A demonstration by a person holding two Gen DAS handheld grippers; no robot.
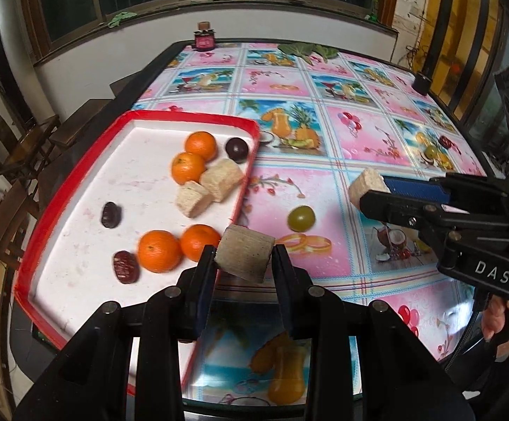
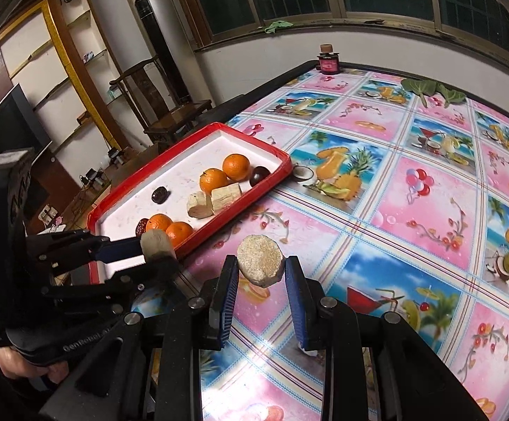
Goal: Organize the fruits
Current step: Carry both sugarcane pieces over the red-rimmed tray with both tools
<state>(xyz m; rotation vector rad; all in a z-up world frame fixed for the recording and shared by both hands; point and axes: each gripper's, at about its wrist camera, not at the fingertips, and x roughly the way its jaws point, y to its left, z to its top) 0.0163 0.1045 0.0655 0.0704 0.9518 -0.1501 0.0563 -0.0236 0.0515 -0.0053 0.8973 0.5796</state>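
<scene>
Grip: While both tools are clenched, the left tool [image 1: 244, 256] pinches one pale cane chunk [image 1: 245, 258] and the right tool [image 2: 260, 266] another chunk [image 2: 259, 260]
Place: both chunks hang above the table [image 1: 324, 147], by the red tray's [image 1: 79, 189] near edge
Risk: a shallow pinch could let a chunk roll off among the oranges [image 1: 159, 251]
Loose: green grape [image 1: 301, 217] outside the tray

Your hand [image 1: 496, 315] mostly hidden behind right gripper [image 1: 368, 193] body, cut by edge. Red tray [image 1: 142, 114] near corner hidden behind left gripper [image 1: 244, 256]. Jar [image 1: 203, 37] label beyond tray too small.
</scene>
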